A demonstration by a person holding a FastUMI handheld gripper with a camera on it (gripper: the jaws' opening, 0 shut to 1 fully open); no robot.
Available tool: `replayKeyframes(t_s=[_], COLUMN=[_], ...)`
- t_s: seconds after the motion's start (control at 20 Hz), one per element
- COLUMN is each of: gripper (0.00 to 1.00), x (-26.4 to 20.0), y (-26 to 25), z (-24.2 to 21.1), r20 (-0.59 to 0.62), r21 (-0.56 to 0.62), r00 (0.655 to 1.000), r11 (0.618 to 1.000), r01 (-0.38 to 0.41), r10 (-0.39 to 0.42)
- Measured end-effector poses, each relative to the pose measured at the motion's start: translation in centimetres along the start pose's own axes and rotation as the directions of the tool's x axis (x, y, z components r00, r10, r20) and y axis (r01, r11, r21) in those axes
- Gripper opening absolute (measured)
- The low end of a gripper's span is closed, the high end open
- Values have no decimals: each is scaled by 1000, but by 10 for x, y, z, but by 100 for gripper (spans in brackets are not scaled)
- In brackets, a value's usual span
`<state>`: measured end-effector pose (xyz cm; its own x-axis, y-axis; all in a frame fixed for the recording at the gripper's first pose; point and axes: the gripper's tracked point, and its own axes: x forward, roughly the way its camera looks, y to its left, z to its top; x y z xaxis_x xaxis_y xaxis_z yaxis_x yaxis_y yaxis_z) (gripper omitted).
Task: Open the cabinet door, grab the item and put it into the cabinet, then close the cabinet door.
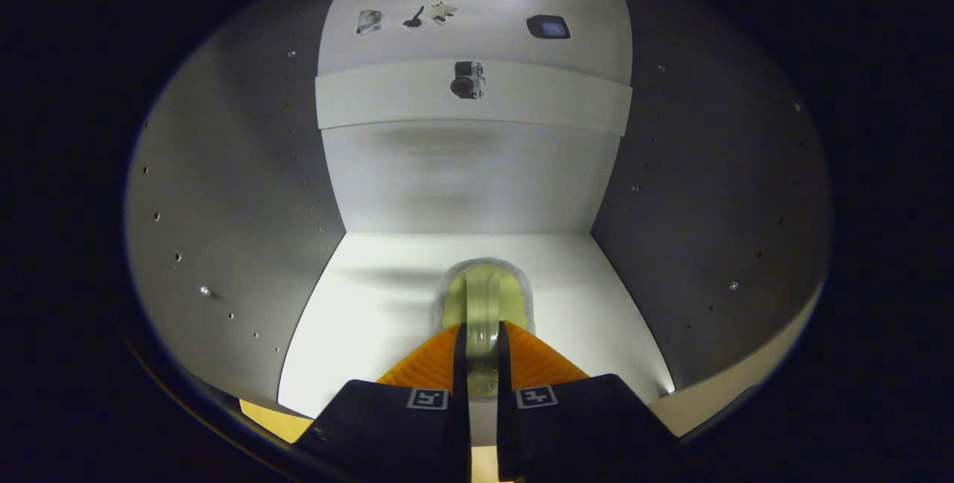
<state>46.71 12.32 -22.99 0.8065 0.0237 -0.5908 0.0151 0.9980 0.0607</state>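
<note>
While the tongs (482,341) reach into the cabinet (223,192), both fingers press on a pale yellow-green item (484,297) w/ a grey-white rim, held between them at bottom centre of the frame. It sits low over the white cabinet floor (373,304), approx. in the middle, in front of the back wall (469,177). Grey side walls w/ small holes stand at left & right. Above, at top centre, a small camera (468,80) hangs on a white panel.

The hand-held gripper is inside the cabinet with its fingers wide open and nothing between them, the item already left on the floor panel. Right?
Not quite. In the gripper view the hand-held gripper is inside the cabinet, but its fingers are closed on the pale yellow-green item, which sits between them, over the floor panel.
</note>
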Motion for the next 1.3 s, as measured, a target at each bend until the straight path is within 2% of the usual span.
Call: replayKeyframes(t_s=[0.2,0.25,0.3,0.35,0.4,0.5,0.55,0.7,0.75,0.95,1.15,1.3], gripper=[25,32,39,54,61,86,93,94,98,99,99,99], x=[8,9,6,5,3,-4,-7,-24,-32,-84,-157,-216], y=[2,1,1,2,2,4,6,4,4,5,3,-1], z=[4,3,4,7,10,15,17,27,33,60,81,88], r20=[-3,-2,5,17,31,53,58,108,132,248,384,477], r21=[28,26,23,23,25,33,32,26,30,54,49,17], r00=[1000,1000,1000,1000,1000,999,998,994,991,968,923,879], r11=[1000,1000,1000,1000,1000,999,999,1000,999,998,998,1000], r01=[-12,-5,-5,-4,-6,-12,-16,-13,-12,-33,-45,-8], r10=[12,5,5,4,5,11,14,10,8,19,23,-1])
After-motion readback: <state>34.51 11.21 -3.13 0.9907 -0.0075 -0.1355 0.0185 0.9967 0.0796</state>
